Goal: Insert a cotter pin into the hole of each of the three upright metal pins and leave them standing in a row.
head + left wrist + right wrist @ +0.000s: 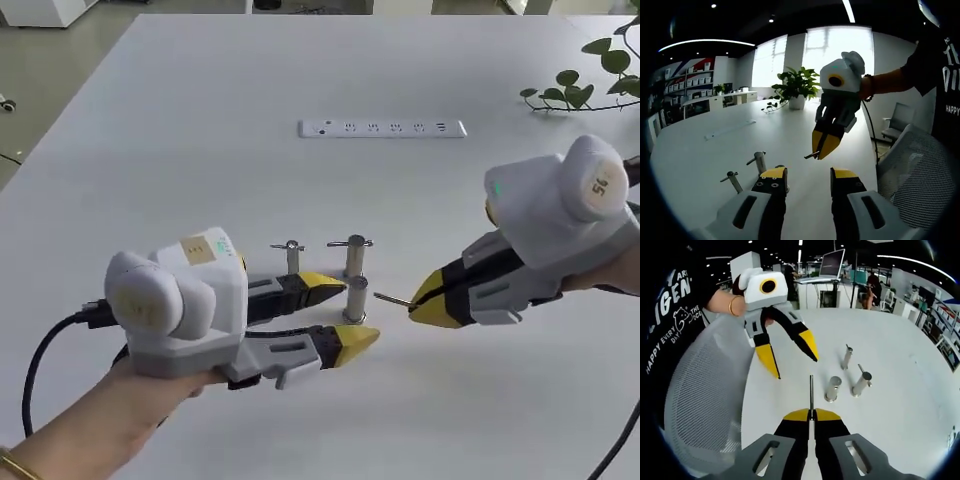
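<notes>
White bench (200, 150) in an open office; power strip (382, 128) at far centre, trailing plant (585, 85) at the far right corner.

Item 1: rear-left metal pin (292, 262), upright, crossed near its top by left fitted cotter pin (287, 246).

Item 2: rear-right metal pin (354, 264), upright, beside item 1, crossed by right fitted cotter pin (350, 242).

Item 3: front metal pin (355, 298), upright, just in front of item 2 and out of line with the other two. No cotter pin through it.

Item 4: loose cotter pin (811, 390), pinched at its tail by the right gripper (811, 414), jaws pressed together on it. Its tip points forward, near item 3 but apart from it.

Item 5: left gripper (355, 312), jaws spread, holding nothing. The right gripper view shows it close to item 3 but not around it.

Handling note (judgement): two of three are fitted, and threading item 3 is the step in hand. Clamp the left gripper low on item 3 to steady it, with the hole facing the tip. Hold the cotter pin level with the hole and push straight. Then bring item 3 into the row.
</notes>
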Tool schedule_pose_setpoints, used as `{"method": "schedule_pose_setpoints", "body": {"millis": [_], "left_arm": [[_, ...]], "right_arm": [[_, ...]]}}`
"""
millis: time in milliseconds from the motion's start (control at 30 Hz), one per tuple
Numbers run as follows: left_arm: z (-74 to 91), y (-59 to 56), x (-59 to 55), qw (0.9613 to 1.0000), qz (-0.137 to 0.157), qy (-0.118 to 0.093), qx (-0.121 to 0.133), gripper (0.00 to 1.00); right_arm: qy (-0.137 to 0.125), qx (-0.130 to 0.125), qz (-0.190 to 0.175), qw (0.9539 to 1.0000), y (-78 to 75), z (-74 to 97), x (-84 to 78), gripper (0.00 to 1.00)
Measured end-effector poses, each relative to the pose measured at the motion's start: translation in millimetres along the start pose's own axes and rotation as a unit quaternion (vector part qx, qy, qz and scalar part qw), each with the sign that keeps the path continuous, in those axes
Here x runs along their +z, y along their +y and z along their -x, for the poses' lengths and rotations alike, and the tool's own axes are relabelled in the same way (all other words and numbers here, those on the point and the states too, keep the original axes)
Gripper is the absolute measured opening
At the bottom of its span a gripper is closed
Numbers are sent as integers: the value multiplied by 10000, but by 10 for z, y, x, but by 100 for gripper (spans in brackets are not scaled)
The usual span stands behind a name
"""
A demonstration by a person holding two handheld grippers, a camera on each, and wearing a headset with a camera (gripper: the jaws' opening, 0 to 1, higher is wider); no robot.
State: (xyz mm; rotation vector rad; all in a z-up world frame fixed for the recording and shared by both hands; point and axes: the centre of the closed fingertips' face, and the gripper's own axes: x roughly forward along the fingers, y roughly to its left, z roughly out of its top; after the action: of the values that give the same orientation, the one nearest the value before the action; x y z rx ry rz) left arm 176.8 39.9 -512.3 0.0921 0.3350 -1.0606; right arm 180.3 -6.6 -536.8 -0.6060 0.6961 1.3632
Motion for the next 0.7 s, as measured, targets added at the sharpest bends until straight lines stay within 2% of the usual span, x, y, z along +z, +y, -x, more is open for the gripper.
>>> {"method": "schedule_pose_setpoints", "body": {"millis": [67, 233, 433, 533, 700], "left_arm": [[-13, 67, -42, 9998, -46, 60, 181, 33], [-78, 145, -132, 9993, -44, 166, 342, 33], [-179, 253, -197, 9982, 26, 236, 559, 33], [-239, 347, -260, 9969, 72, 317, 718, 32], [-314, 414, -303, 9959, 167, 381, 809, 30]], "right_arm": [[75, -80, -43, 9999, -51, -12, -35, 0], [220, -177, -155, 9995, -146, -42, -110, 0], [341, -159, -174, 9991, -200, -87, -163, 0], [409, -154, -171, 9989, -236, -115, -181, 0], [481, -160, -156, 9986, -294, -148, -196, 0]]}}
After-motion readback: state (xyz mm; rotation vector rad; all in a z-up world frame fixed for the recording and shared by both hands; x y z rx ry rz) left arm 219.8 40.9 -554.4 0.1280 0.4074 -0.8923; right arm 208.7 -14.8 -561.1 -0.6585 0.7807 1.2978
